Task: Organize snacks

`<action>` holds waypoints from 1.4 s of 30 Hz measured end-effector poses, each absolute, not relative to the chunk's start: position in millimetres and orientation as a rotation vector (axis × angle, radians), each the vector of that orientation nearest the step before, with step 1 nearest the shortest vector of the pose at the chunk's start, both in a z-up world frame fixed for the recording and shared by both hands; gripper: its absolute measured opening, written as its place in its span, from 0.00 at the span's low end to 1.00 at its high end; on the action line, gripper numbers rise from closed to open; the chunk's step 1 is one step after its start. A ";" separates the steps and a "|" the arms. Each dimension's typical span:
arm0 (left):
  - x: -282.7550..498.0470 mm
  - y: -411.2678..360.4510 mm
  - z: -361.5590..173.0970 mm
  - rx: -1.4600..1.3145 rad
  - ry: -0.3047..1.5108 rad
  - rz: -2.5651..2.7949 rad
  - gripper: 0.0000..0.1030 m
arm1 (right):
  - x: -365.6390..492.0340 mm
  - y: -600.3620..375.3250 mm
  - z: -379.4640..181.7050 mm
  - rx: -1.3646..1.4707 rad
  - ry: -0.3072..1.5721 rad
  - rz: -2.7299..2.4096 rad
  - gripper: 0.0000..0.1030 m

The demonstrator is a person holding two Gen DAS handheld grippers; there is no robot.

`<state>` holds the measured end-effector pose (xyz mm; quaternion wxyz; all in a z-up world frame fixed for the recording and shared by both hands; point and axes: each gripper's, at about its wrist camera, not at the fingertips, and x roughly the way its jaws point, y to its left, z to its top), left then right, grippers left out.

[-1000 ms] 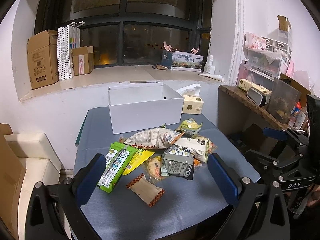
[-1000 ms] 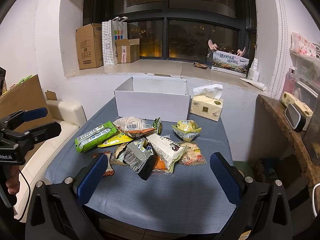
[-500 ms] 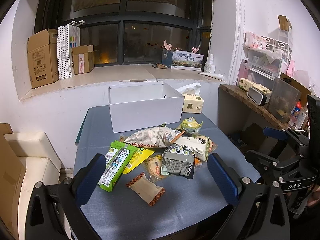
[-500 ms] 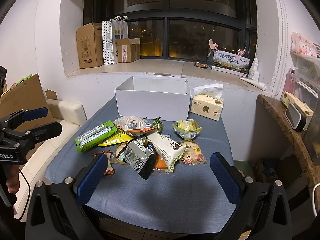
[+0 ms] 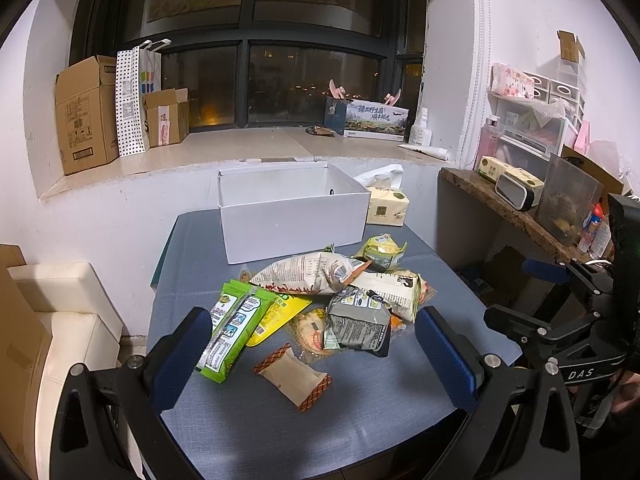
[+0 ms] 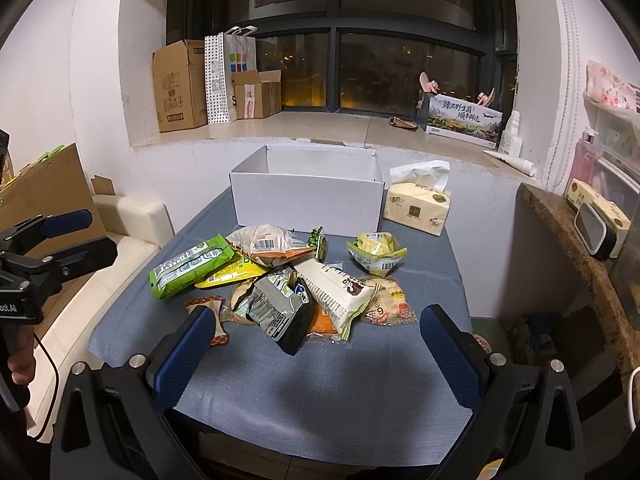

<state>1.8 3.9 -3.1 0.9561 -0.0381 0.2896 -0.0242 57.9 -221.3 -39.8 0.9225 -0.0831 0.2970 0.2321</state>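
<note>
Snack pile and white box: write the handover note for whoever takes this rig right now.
Left gripper: open, empty, held short of the pile.
Right gripper: open, empty, also short of the pile.
All snacks lie heaped on the blue table: green packet, grey bag, white bag, brown-edged wrapped pastry nearest the left fingers.
White box stands open behind the pile; no snack shows inside.
Done: nothing packed.
Left: every snack, probably into the box.
</note>
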 end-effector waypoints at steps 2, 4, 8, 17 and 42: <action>1.8 4.0 -3.1 -0.077 0.587 -0.049 1.00 | 58.7 -220.2 -40.6 -0.173 0.613 0.479 1.00; 2.2 4.1 -3.1 -0.080 0.589 -0.052 1.00 | 60.5 -218.5 -40.7 -0.179 0.616 0.489 1.00; 2.6 5.7 -3.2 -0.082 0.591 -0.050 1.00 | 62.1 -210.1 -38.8 -0.212 0.606 0.522 1.00; -4.2 22.8 -3.7 -0.108 0.579 -0.052 1.00 | 102.5 -160.0 -46.4 -0.327 0.601 0.599 1.00; 7.6 76.0 -60.9 -0.127 0.670 -0.015 1.00 | 227.0 -66.6 -120.3 -0.441 0.922 0.703 0.54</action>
